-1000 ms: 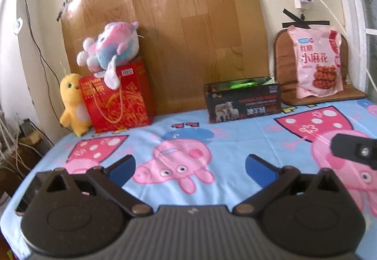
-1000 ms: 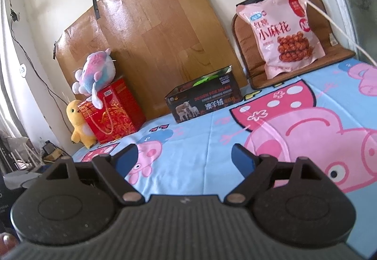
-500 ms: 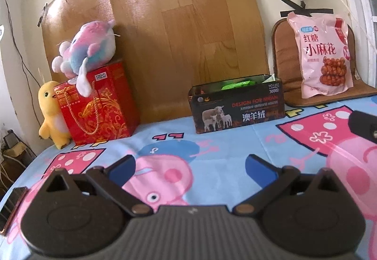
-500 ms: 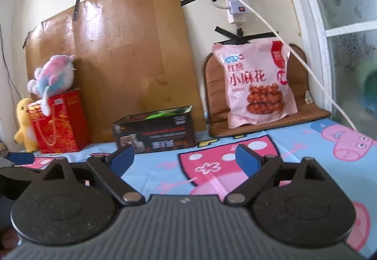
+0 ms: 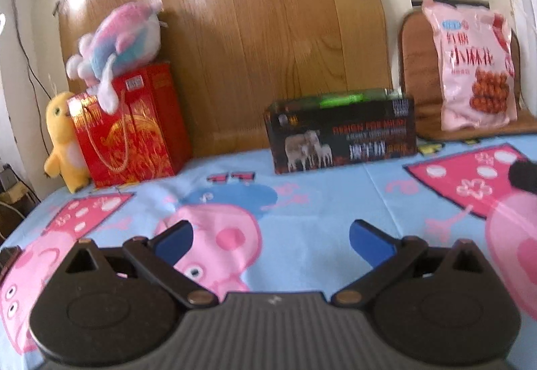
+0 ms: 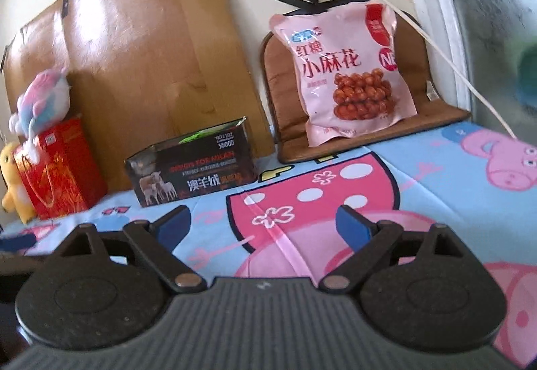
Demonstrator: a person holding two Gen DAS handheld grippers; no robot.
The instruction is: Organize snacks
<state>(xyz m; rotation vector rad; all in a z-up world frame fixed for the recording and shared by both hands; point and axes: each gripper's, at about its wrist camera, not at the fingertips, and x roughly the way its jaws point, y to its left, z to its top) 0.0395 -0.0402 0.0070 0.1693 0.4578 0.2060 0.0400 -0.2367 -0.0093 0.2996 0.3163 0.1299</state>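
The left gripper (image 5: pixel 271 237) hovers over the cartoon sheet (image 5: pixel 319 202) with its jaws spread wide and nothing between them. The right gripper (image 6: pixel 263 224) is likewise wide apart and empty. The pink snack bag (image 6: pixel 349 74) leans upright against a brown cushion (image 6: pixel 278 94) by the wall, well ahead of both. The dark box (image 6: pixel 193 167) sits left of the cushion, with something green showing inside. A red gift bag (image 5: pixel 126 131) stands farther left.

Both held low and level: left gripper (image 5: pixel 271 237) and right gripper (image 6: pixel 263 224), fingers (image 6: pixel 352 224) spread wide, holding nothing.
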